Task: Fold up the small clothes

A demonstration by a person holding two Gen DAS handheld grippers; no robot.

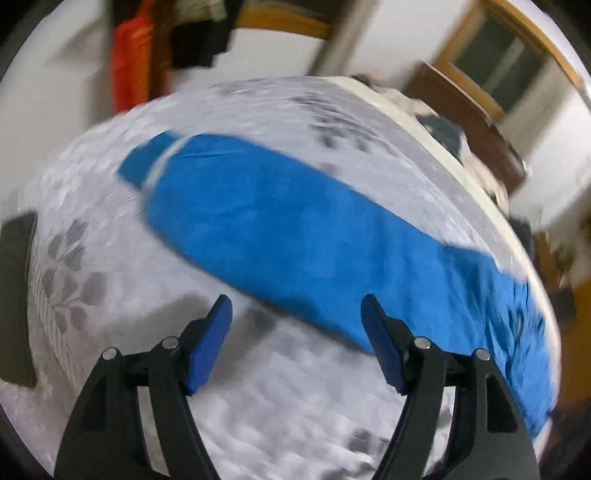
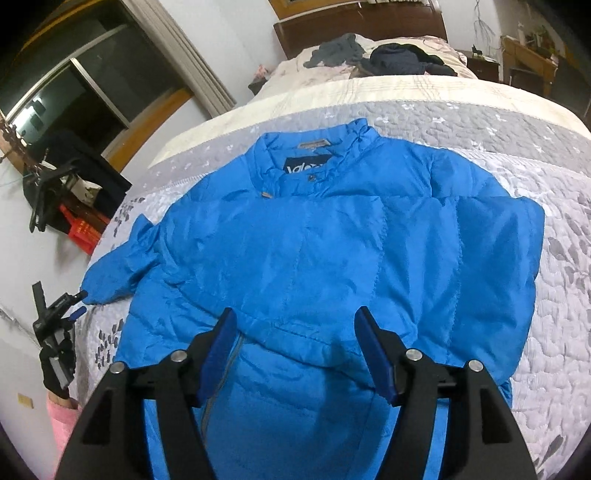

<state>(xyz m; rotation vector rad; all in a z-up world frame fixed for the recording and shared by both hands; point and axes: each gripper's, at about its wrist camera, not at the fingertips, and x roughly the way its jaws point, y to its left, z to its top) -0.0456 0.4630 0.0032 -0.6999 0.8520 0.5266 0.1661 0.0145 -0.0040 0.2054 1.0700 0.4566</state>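
- Blue puffy quilted jacket (image 2: 332,251) is lying spread out flat on the grey-and-white quilted bedspread with a leaf pattern (image 2: 554,295), collar end away from the right gripper and the hem end right under it.
- Right gripper (image 2: 297,354), black frame with blue pads, hangs just above the lower part of the jacket. Jaws are spread wide, nothing between them, only blue fabric showing through the gap.
- One sleeve (image 2: 114,273) sticks out to the left of the right gripper, reaching the edge of the bed. On the other side the jacket looks folded in on itself, so that edge is straight-ish.
- A dark label (image 2: 304,166) sits inside the collar; the lettering is too cut off to read.
- Left gripper (image 1: 297,339), same black-and-blue build, is also wide open and empty. It hovers over bare bedspread, with the jacket just ahead of it and running off to its right. That view is pretty motion-blurred, so fine detail is a wash.
- From the right wrist view you can spot the left gripper way off to the left by the bed edge, held by a hand in a black glove (image 2: 57,365) with a pink sleeve (image 2: 64,417) below it.
- Past the jacket, further up the bed, there's a pile of dark clothes (image 2: 402,59) near a brown wooden headboard (image 2: 354,29).
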